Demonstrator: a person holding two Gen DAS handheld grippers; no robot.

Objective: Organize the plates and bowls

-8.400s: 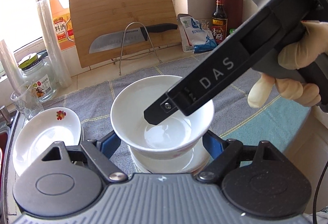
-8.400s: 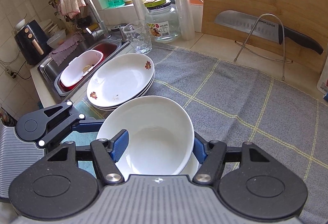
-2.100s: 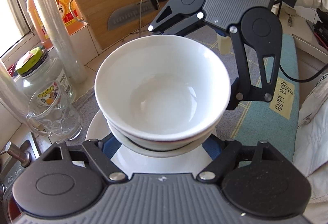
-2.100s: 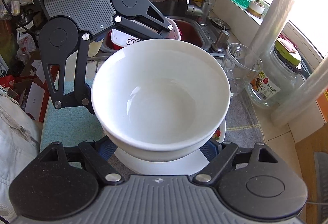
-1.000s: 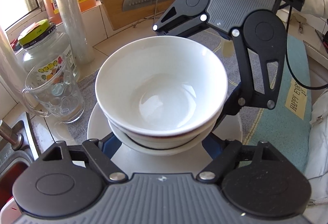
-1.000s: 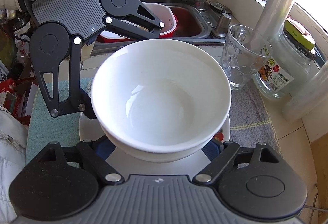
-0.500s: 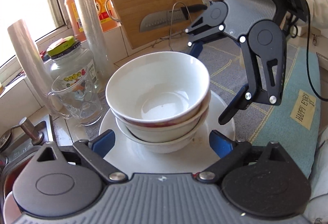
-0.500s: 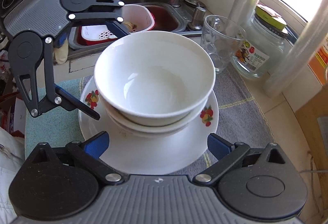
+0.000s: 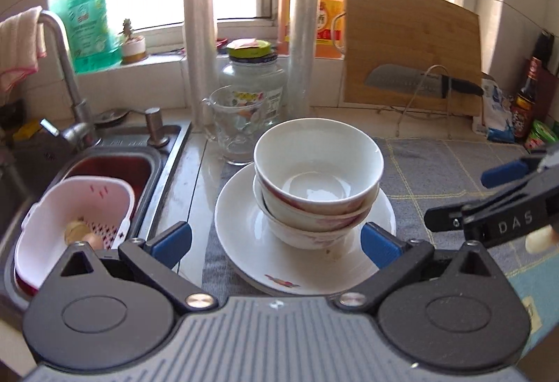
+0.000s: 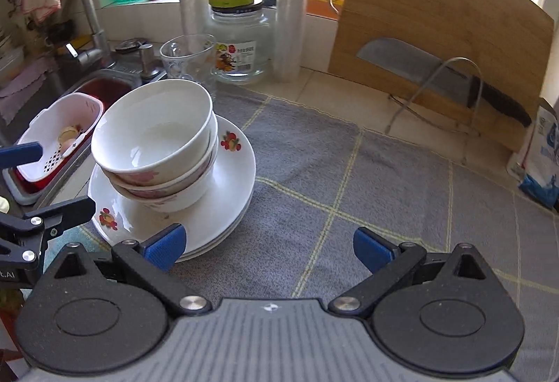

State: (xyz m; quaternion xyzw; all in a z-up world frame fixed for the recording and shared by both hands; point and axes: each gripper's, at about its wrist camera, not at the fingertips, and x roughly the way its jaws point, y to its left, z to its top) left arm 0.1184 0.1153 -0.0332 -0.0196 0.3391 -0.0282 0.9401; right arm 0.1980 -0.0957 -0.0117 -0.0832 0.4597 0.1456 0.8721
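The stacked bowls (image 9: 316, 182) on the plates (image 9: 244, 242) are faced head-on at close range from the left wrist. From the right wrist, the same stack (image 10: 157, 144) is seen obliquely, offset left, sink (image 10: 101, 88) shared behind.

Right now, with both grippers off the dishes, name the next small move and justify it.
Probably withdraw both open grippers, left gripper and right gripper: the three nested white ceramic bowls already sit on the stacked fruit-print white plates, and neither gripper holds anything.
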